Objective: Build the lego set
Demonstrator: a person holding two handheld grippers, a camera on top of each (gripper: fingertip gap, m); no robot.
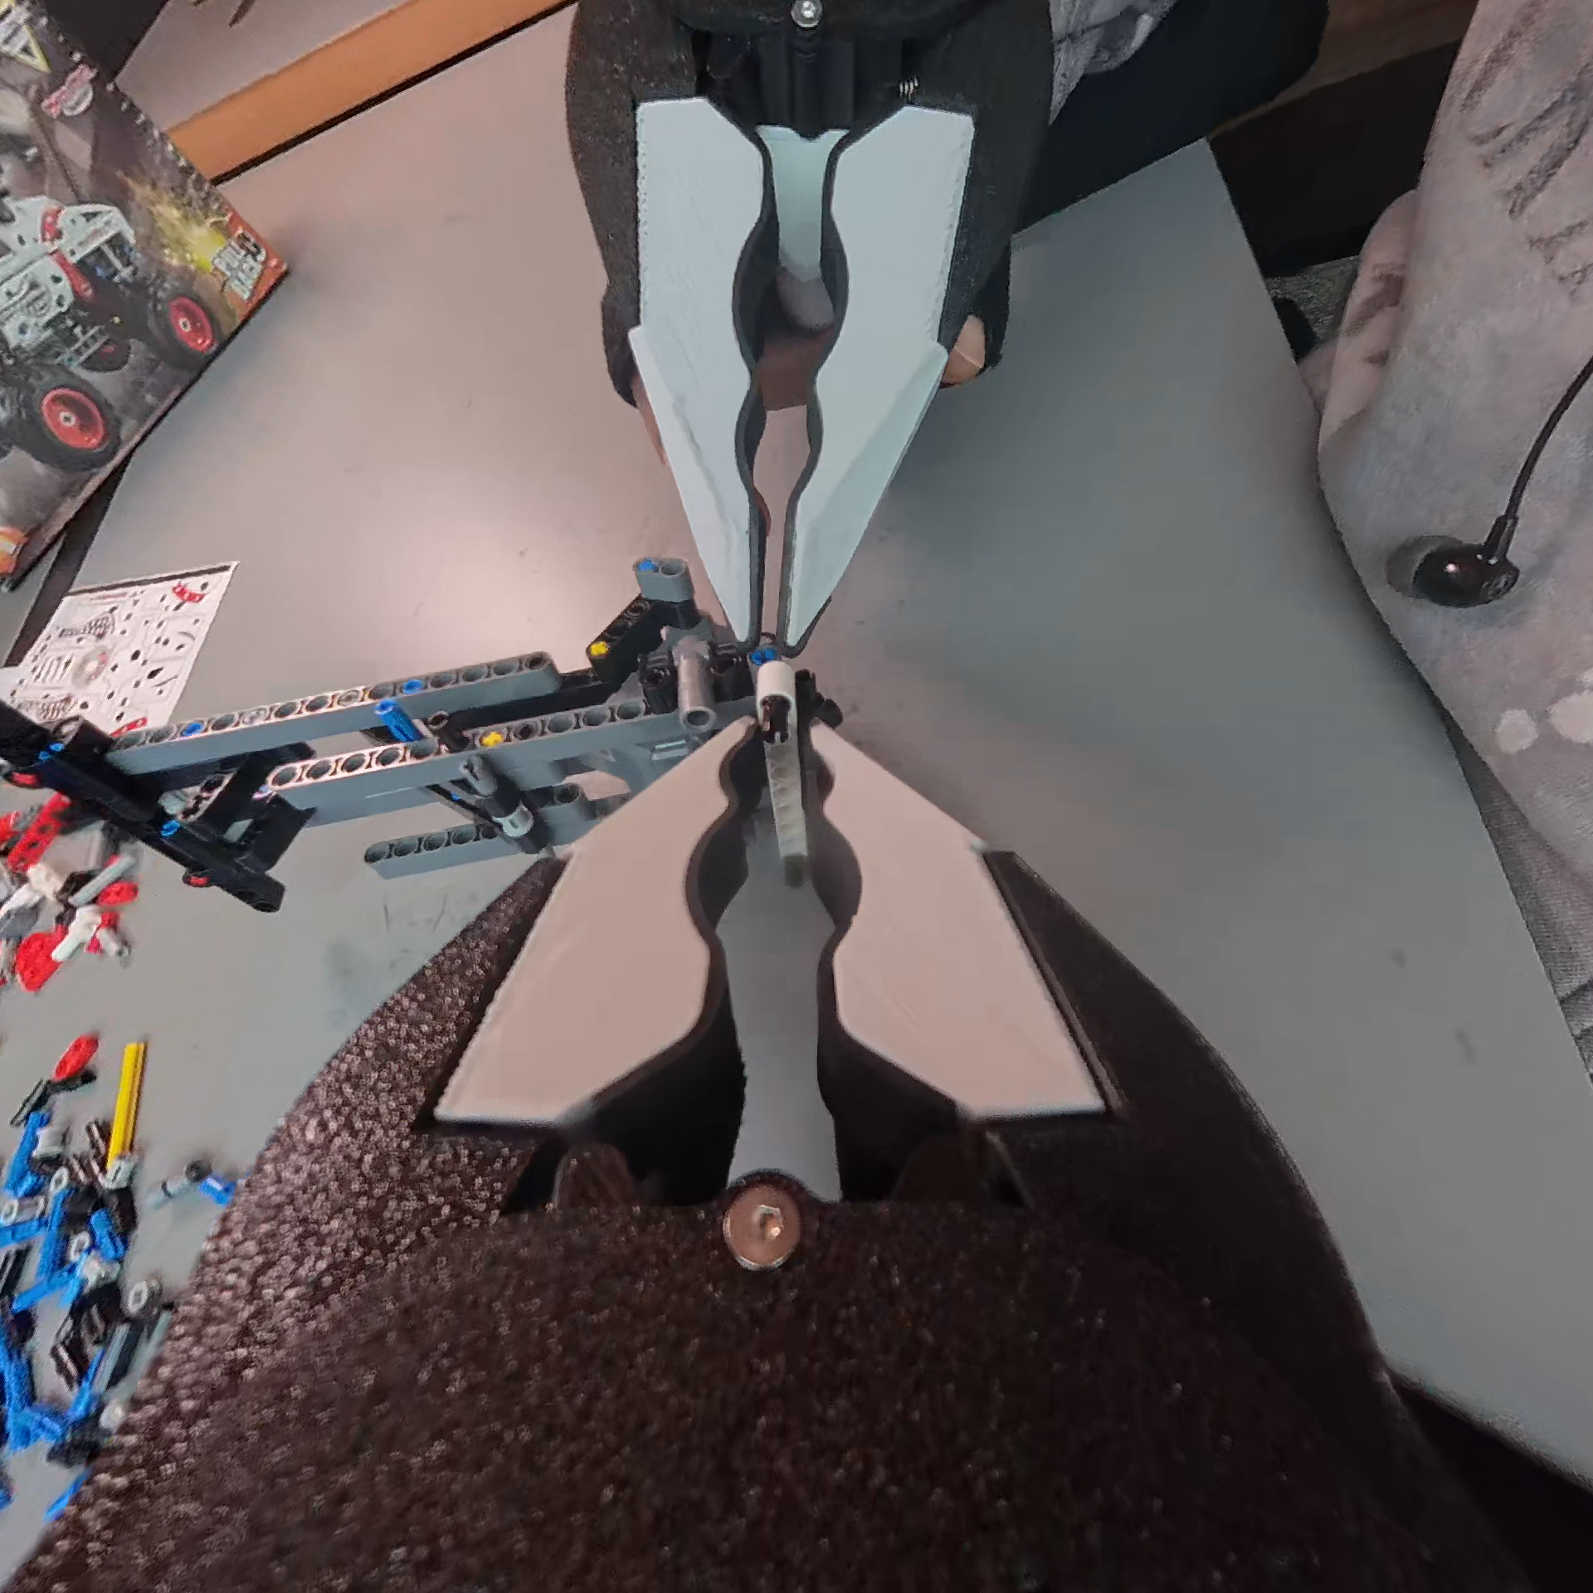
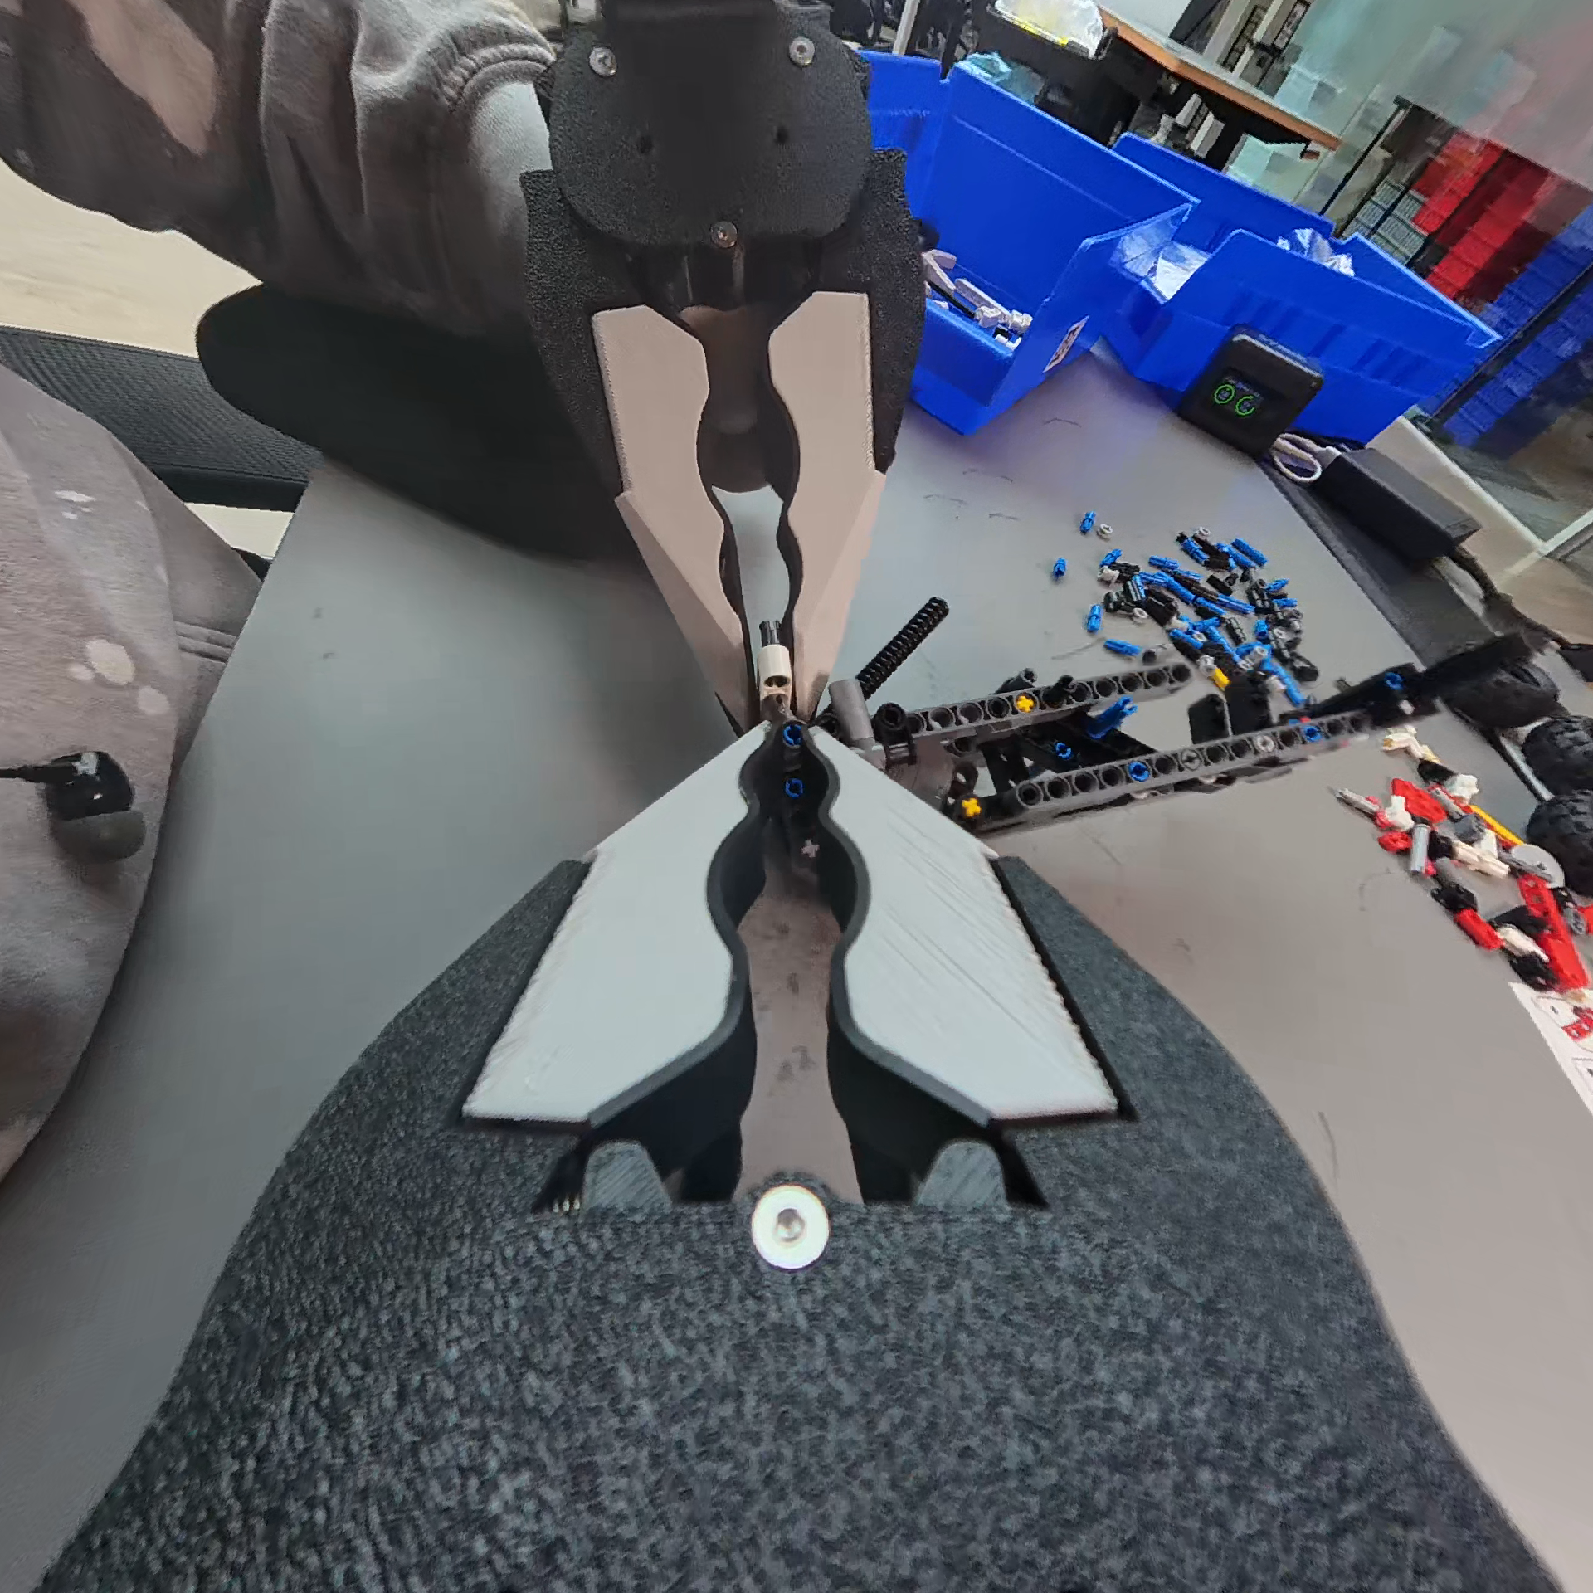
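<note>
The partly built chassis of grey and black beams with blue pins lies on the grey table; it also shows in the right wrist view. My right gripper, with grey fingers, is shut on the black end of the chassis. In the left wrist view it comes in from the top. My left gripper, with beige fingers, is shut on a small white connector piece with a black pin, held tip to tip against that chassis end. The connector and left gripper show opposite in the right wrist view.
The set's box and a sticker sheet lie at the left. Loose blue and red parts and black tyres lie beyond the chassis. Blue bins stand at the back. A person's grey sleeve with an earphone is close by. Less than 4 cm separates the two grippers' tips.
</note>
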